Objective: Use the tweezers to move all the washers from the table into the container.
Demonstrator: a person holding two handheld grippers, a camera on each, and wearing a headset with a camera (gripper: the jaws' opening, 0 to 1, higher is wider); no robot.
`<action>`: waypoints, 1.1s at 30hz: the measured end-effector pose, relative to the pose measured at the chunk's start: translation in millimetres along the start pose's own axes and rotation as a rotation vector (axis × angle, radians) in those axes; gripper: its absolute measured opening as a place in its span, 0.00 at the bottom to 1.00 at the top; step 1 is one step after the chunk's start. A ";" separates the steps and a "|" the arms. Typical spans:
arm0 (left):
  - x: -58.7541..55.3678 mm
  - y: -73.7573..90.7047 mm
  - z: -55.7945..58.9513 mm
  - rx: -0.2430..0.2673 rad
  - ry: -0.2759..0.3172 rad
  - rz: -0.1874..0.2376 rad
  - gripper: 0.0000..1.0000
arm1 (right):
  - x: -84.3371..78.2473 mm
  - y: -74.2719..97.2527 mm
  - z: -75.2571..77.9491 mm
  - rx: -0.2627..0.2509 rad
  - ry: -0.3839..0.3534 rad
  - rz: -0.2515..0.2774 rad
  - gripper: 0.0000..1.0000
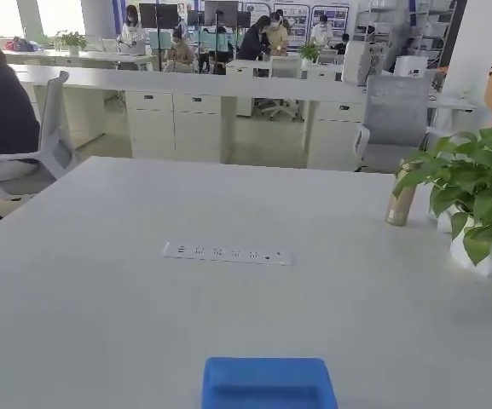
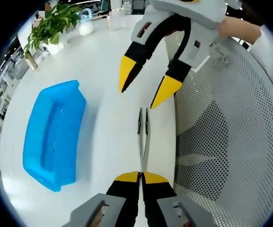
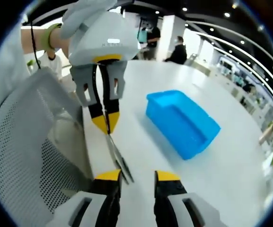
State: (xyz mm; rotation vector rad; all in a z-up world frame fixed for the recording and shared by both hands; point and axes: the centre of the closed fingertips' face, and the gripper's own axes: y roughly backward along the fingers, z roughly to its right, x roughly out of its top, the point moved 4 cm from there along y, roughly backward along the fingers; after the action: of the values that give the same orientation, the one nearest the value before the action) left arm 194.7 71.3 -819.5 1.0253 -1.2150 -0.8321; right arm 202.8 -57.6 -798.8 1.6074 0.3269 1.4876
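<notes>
Probably readying the tweezers [image 2: 143, 135]: clamped at the butt in the tightly closed left gripper [image 2: 141, 178], tips pointing toward the wide-open, empty right gripper [image 2: 136, 98]. Container [image 2: 51, 137] on the table [image 2: 108, 142] just beside (washers too small to tell). Next, likely: pinching both tweezer arms squarely.

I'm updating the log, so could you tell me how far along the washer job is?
Done: the left gripper is shut on the tweezers. In hand: the open right gripper is by their tips. Left: all the moving; the blue container looks empty.
</notes>
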 end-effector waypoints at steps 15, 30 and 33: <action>-9.7 2.0 -5.0 0.004 -0.042 -0.114 0.00 | -7.1 53.8 31.7 -0.155 -0.257 0.146 0.30; -14.7 -5.4 -1.4 0.004 -0.088 -0.186 0.00 | -4.5 54.5 29.9 -0.169 -0.291 0.182 0.30; -15.2 -5.0 -1.2 0.009 -0.081 -0.185 0.00 | -4.2 56.5 31.8 -0.171 -0.309 0.198 0.30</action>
State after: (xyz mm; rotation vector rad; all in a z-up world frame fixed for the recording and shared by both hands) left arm 193.2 83.9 -829.4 1.1327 -1.2055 -1.0212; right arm 209.7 -105.9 -755.9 1.7351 -0.1340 1.3431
